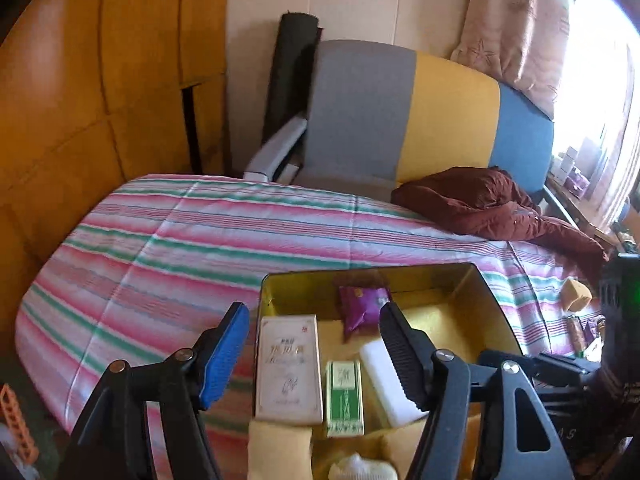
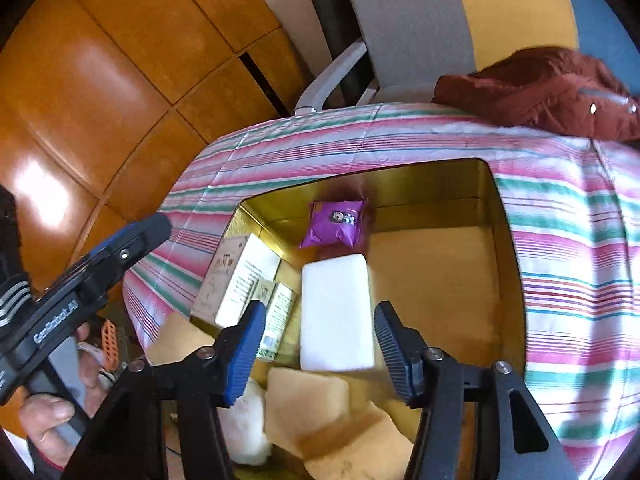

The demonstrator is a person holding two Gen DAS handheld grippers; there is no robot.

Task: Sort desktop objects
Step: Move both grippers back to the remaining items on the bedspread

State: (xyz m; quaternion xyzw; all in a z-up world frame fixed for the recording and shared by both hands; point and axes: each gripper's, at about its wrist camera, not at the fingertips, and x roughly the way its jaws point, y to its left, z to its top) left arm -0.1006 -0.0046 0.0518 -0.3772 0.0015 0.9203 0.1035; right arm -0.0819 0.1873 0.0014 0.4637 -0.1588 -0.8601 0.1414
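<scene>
Here, the left gripper point(image 1: 314, 354) and right gripper point(image 2: 320, 346) are held with fingers spread, nothing pinched. The white block point(image 2: 336, 316) is seen between the right fingers, lying inside the gold tin point(image 2: 506, 280) beside the green box point(image 1: 344, 398).

Sat in the tin point(image 2: 496, 200): packet point(image 2: 334, 224) at twelve o'clock, block point(image 2: 336, 316) at six. Stood boxed point(image 2: 236, 284) at nine o'clock beside it.
</scene>
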